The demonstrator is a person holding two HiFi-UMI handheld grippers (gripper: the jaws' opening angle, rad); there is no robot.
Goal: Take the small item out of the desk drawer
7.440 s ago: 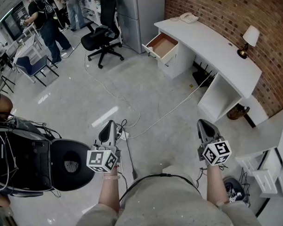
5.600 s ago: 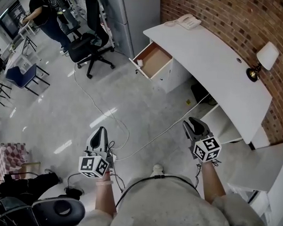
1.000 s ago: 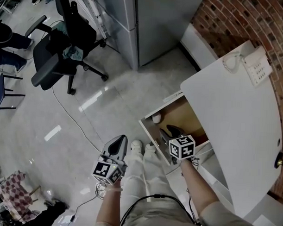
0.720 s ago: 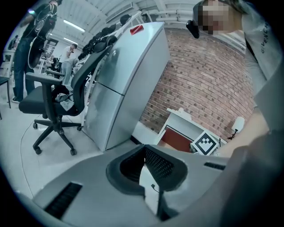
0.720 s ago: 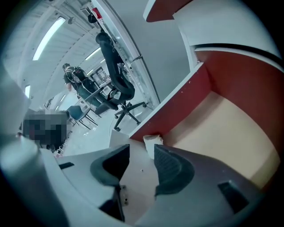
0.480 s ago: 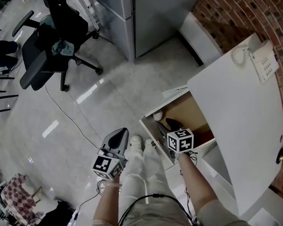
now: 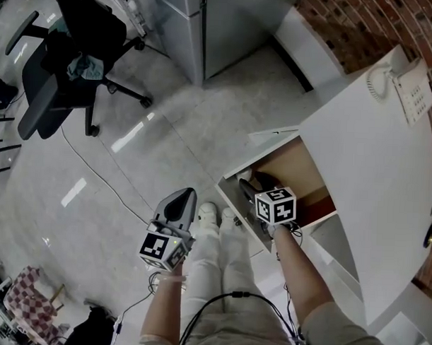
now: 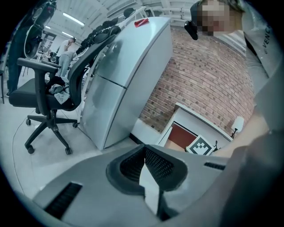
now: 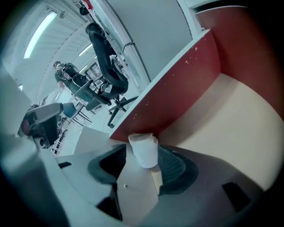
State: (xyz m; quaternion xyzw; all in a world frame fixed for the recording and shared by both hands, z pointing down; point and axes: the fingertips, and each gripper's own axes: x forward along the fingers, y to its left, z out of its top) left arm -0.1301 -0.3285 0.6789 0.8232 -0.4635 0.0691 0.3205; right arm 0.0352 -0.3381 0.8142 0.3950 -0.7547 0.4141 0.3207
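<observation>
White and small, the item (image 9: 143, 142) stands upright on the pale floor of the open drawer (image 9: 222, 111), beside its reddish-brown side wall. It sits between the jaws of the right gripper (image 9: 142, 153), which have just been opening and stand apart around it, not pressing. The drawer juts from the white table (image 7: 372, 159), right of centre in the head view. The left gripper (image 8: 143, 150) has its jaws closed, tips touching.

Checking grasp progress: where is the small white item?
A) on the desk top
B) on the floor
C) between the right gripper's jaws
C: the right gripper has its jaws, which have just been opening, apart on either side of the small white item in the drawer.
</observation>
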